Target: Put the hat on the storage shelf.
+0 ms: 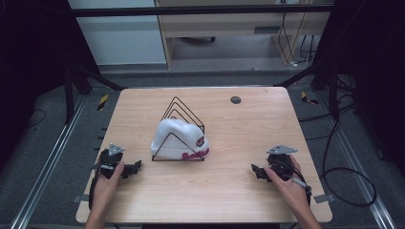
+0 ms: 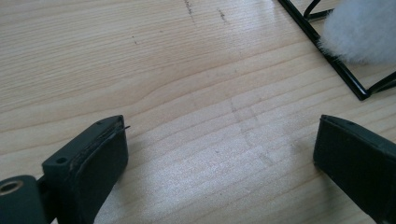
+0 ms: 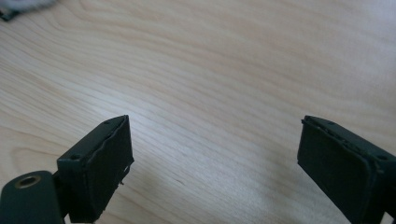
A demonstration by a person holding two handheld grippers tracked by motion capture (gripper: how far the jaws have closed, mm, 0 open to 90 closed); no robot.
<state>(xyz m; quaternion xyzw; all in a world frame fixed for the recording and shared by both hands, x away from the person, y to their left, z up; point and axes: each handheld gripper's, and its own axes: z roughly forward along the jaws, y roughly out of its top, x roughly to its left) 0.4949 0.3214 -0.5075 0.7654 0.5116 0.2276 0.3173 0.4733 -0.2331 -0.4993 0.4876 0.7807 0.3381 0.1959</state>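
Start of the reach: white beanie [image 1: 180, 139] sits in the wire rack [image 1: 180, 117], frame centre on the desk [image 1: 224, 191]. Left hand-held gripper [image 1: 136, 167] and right hand-held gripper [image 1: 255, 171] rest low, jaws spread, empty. Next, probably: close in, pinch the beanie's cuff.

A wire rack [image 1: 184, 125] is set on the table [image 1: 239, 191] near its middle, and a cap [image 1: 180, 139] is lodged in the rack's front slot. The left hand-held gripper [image 1: 136, 168] is rested on the table left of the rack, the right hand-held gripper [image 1: 255, 171] well apart to its right. A small round disc [image 1: 235, 99] is seen behind, toward the far edge.
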